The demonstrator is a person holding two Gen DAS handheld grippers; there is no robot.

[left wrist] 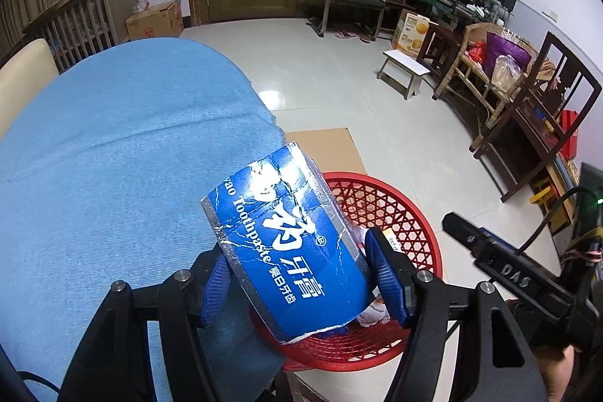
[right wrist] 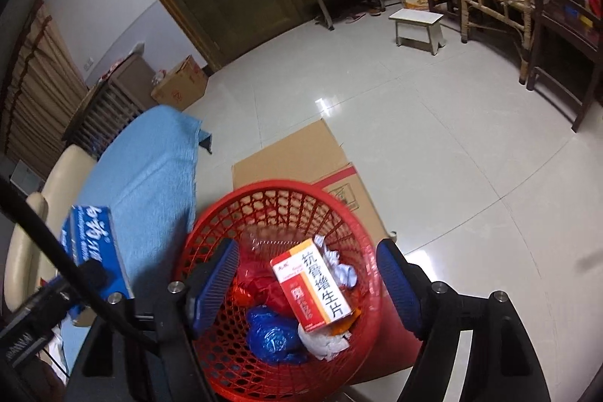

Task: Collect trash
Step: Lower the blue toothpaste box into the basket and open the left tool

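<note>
The left gripper [left wrist: 301,274] clamped the blue toothpaste box [left wrist: 290,243] across its width, the box's long axis running from 5 o'clock up toward 11 o'clock in the left wrist view, its far end over the blue-covered surface [left wrist: 113,157]. The red basket [left wrist: 407,213] sat below, off toward 3 o'clock, so the left hand was the one placed to drop it. The right gripper [right wrist: 307,285] hung over the basket with jaws apart and nothing between them; the red-and-white medicine box [right wrist: 312,281] lay on trash inside.

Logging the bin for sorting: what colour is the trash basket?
Red, an open lattice basket; clearest in the right wrist view.
</note>
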